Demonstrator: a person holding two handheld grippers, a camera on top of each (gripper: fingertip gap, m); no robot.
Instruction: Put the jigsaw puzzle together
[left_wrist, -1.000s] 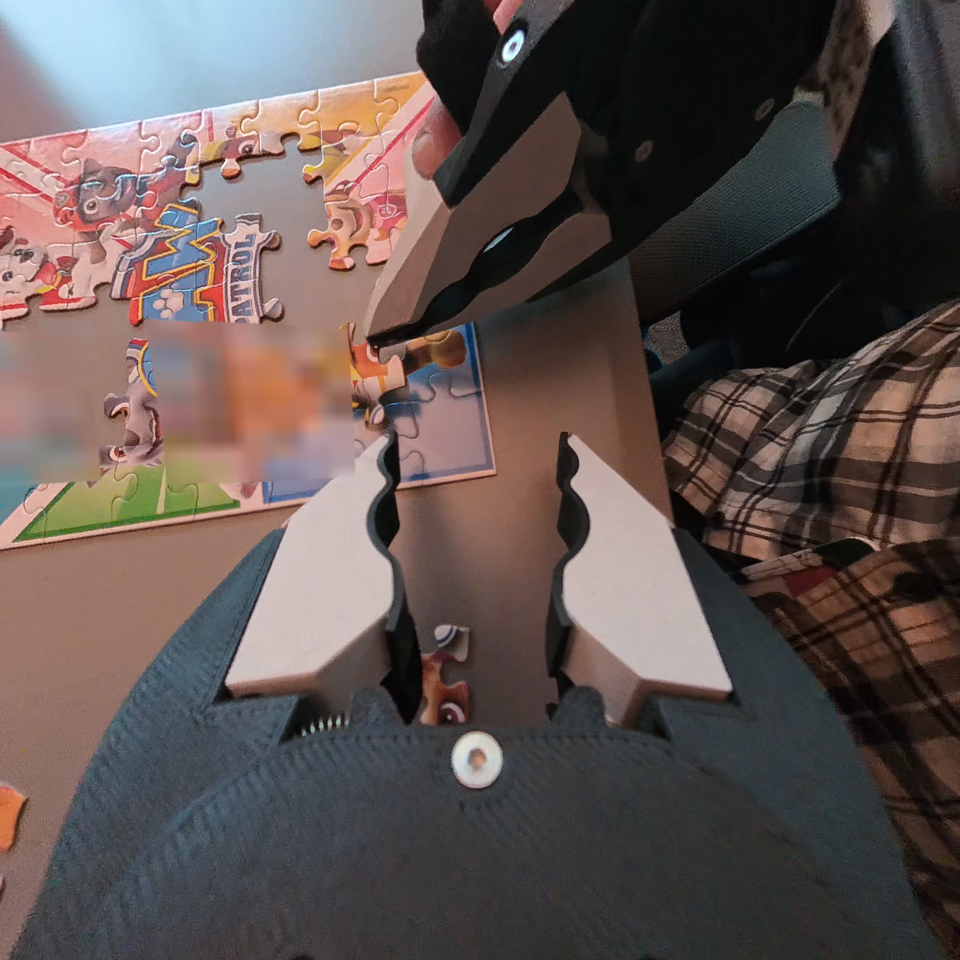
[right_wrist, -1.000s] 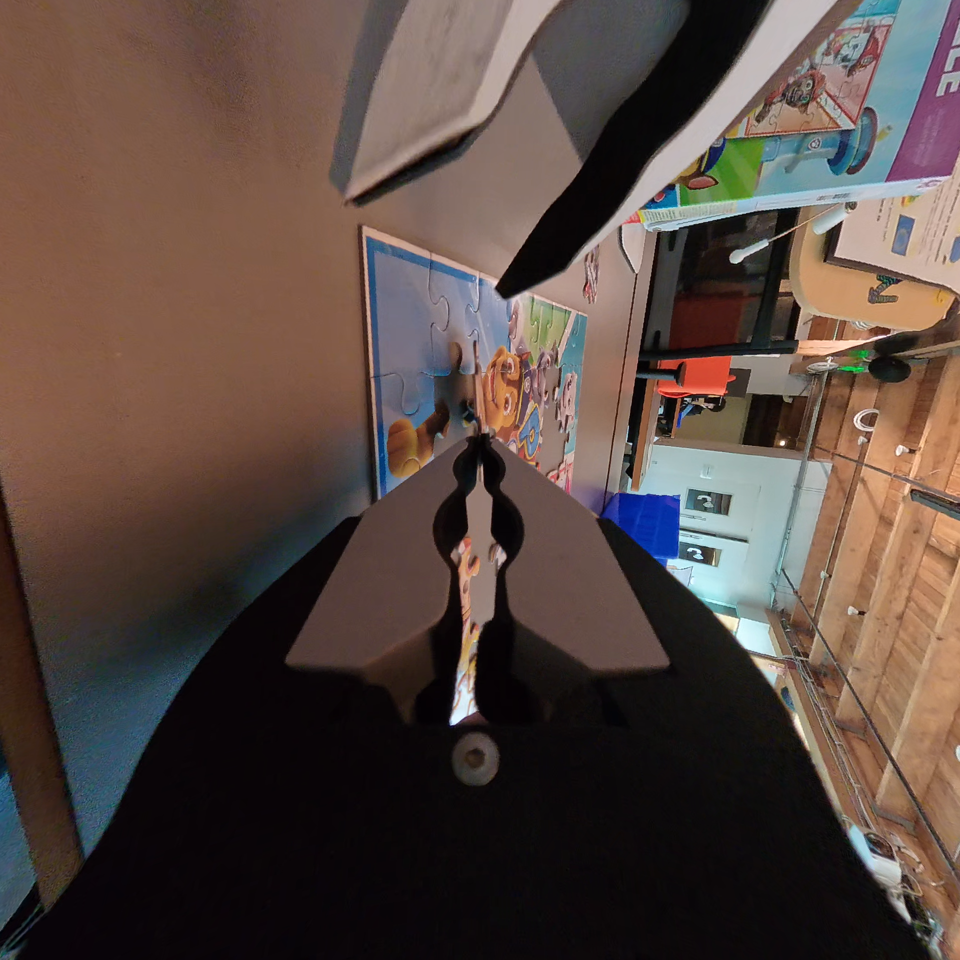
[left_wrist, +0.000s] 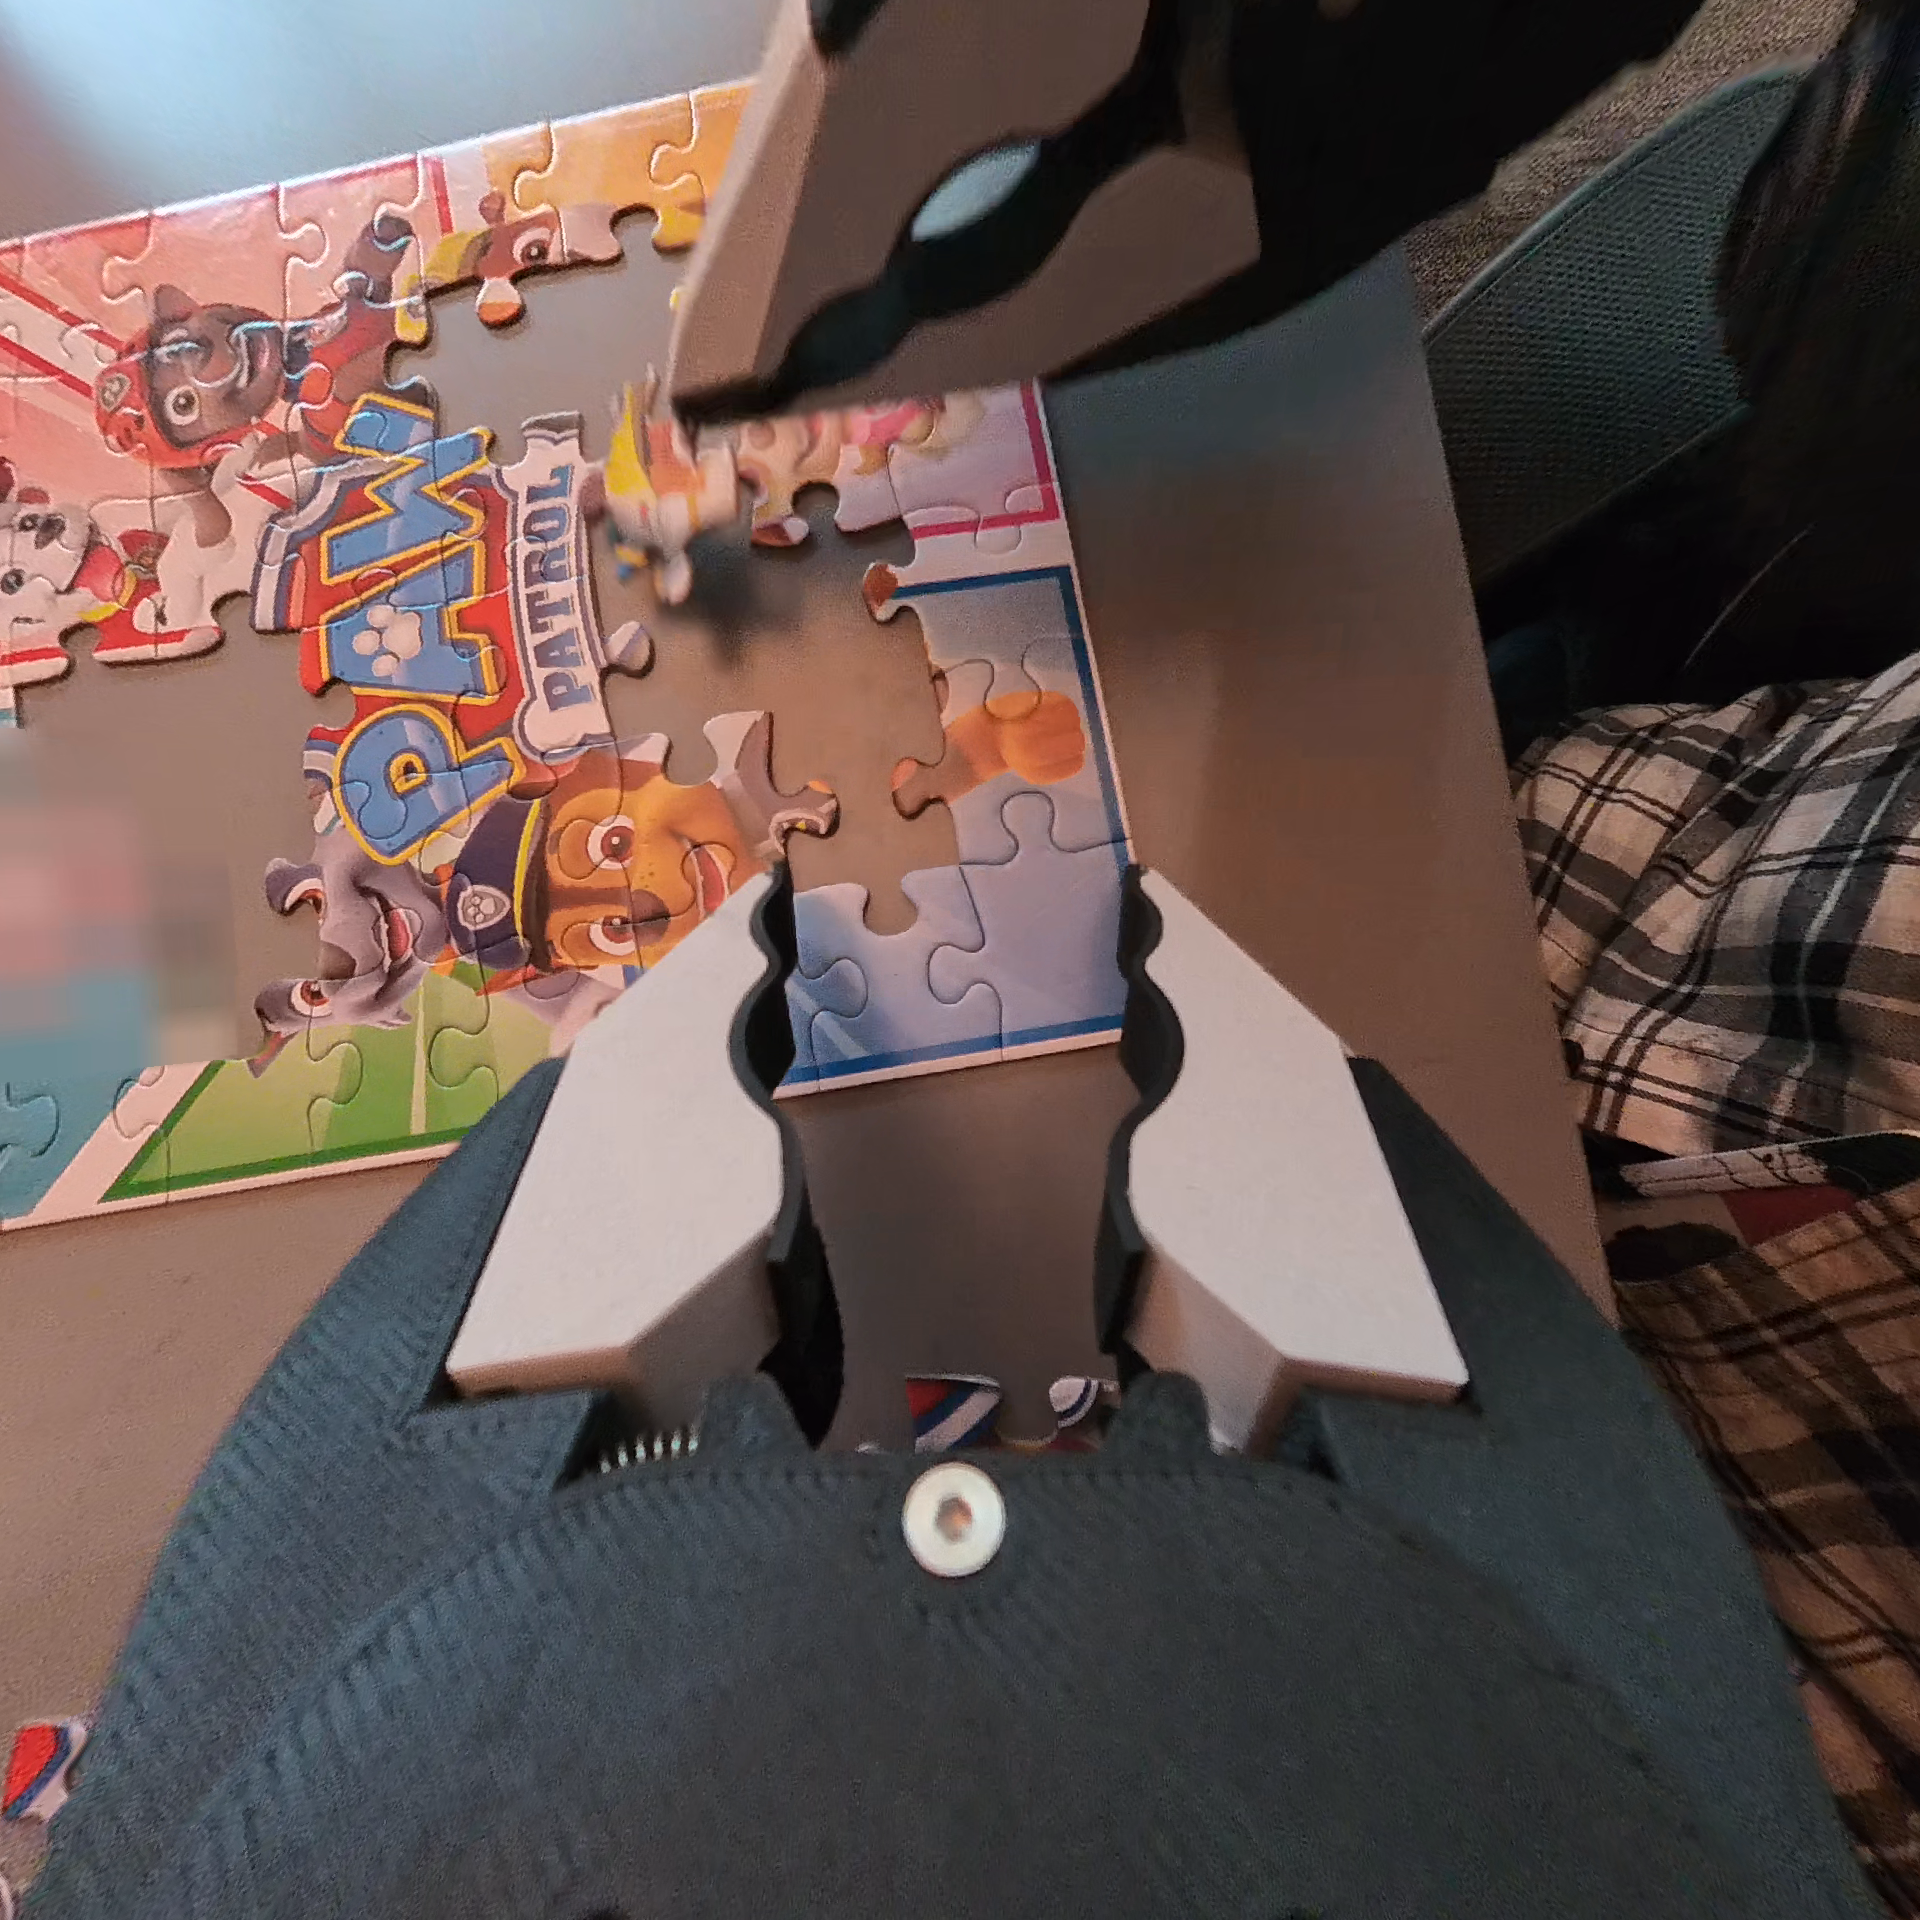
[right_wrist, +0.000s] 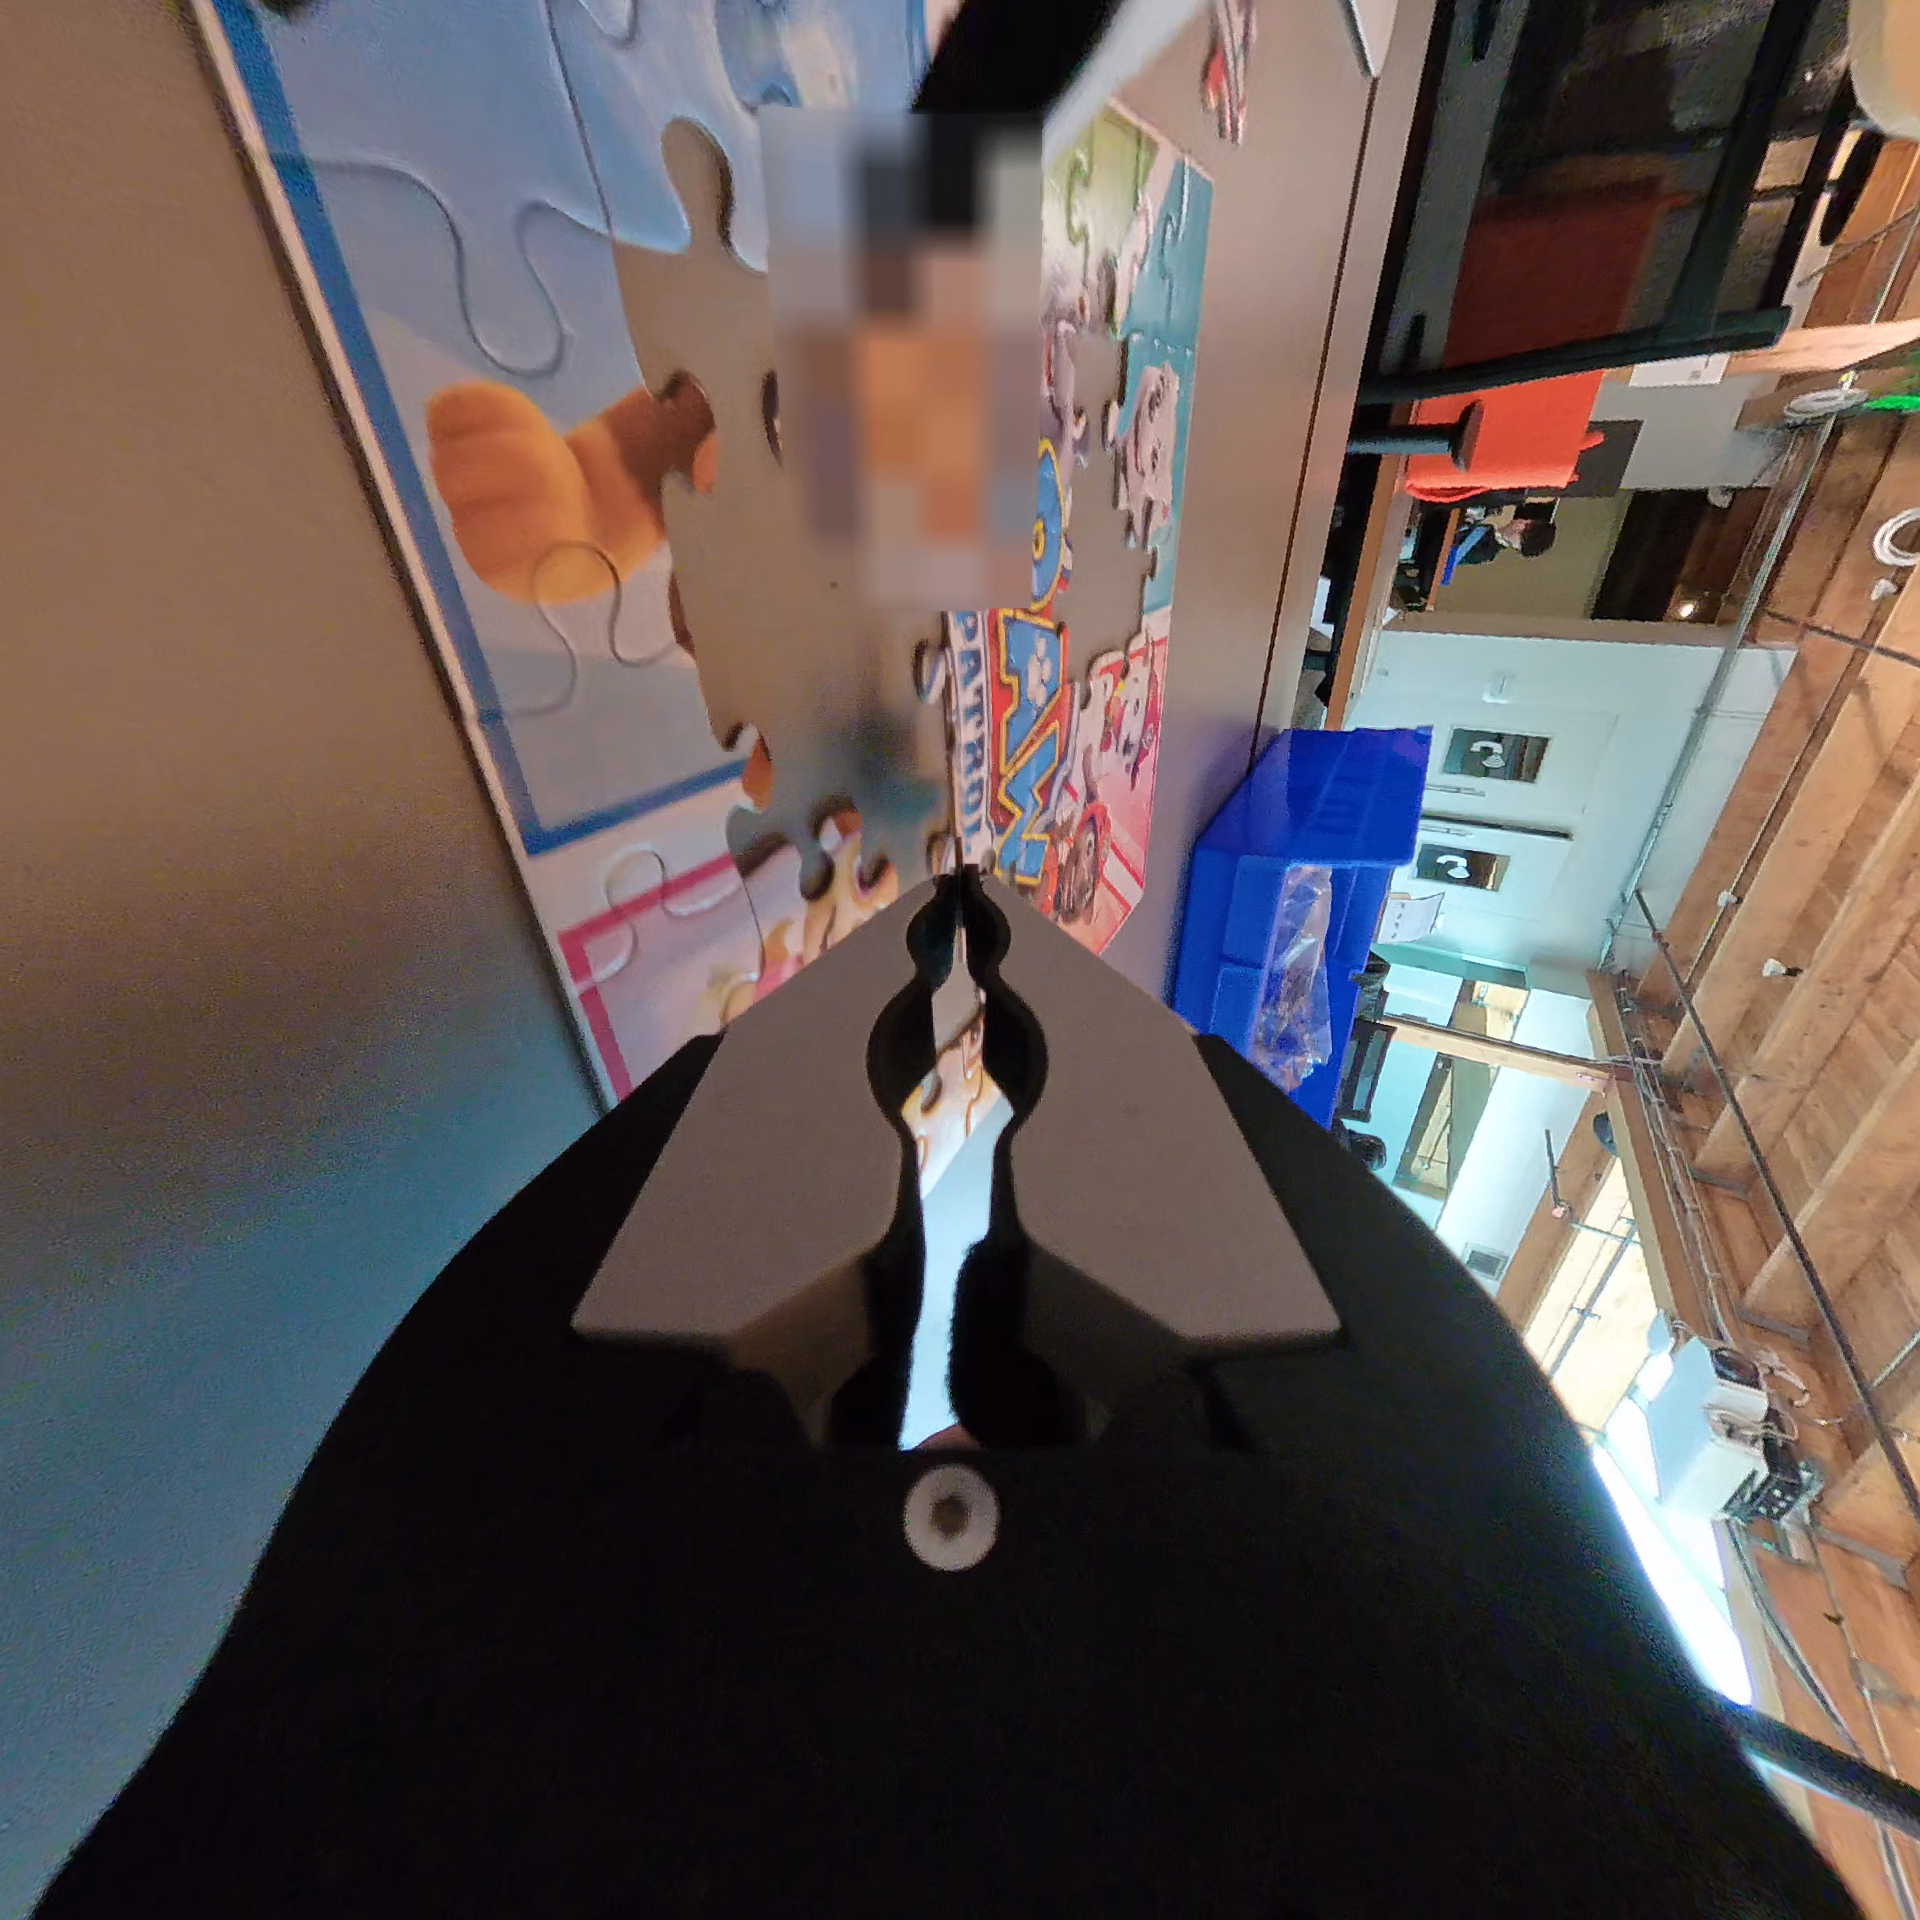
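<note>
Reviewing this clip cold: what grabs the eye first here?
The bright cartoon jigsaw puzzle on the grey table, with a bare gap in its middle. Above that gap the right gripper is shut on a blurred puzzle piece. The left gripper hangs open near the puzzle's lower right corner.

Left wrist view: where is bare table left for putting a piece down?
Bare table lies between the open left gripper and the puzzle, and in the puzzle's middle gap. That gap is crowded above: the right gripper holds a piece there.
</note>
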